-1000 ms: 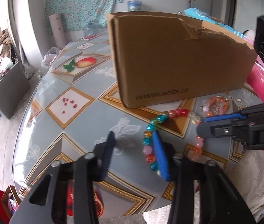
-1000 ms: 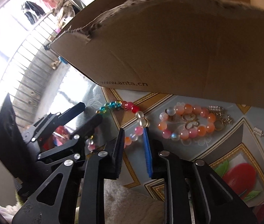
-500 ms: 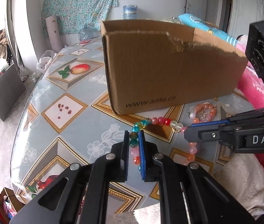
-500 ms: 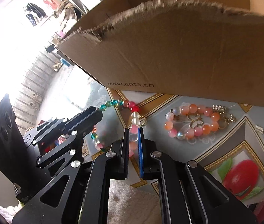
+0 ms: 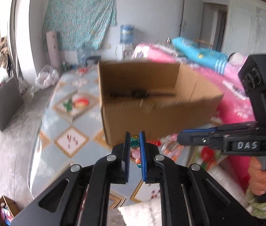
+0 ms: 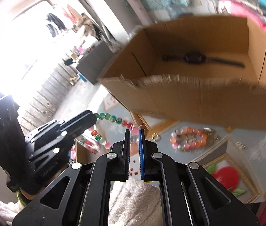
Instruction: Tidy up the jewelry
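Necklace (image 6: 114, 120) — strung between both grippers' fingers (image 6: 126, 150)

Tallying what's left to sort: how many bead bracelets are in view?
2. A multicolour strand is held off the table between both grippers; a pink-orange bracelet lies on the table before the box. Others may be hidden.

Daylight was strong. In my right wrist view the window (image 6: 10, 43) at upper left was blown out to white glare. Motion blur smeared the cardboard box (image 5: 151, 101) and the patterned tablecloth (image 5: 57, 113) in both views. My gripper bodies stayed sharp. Fisheye bending and dark vignetting marked the edges.
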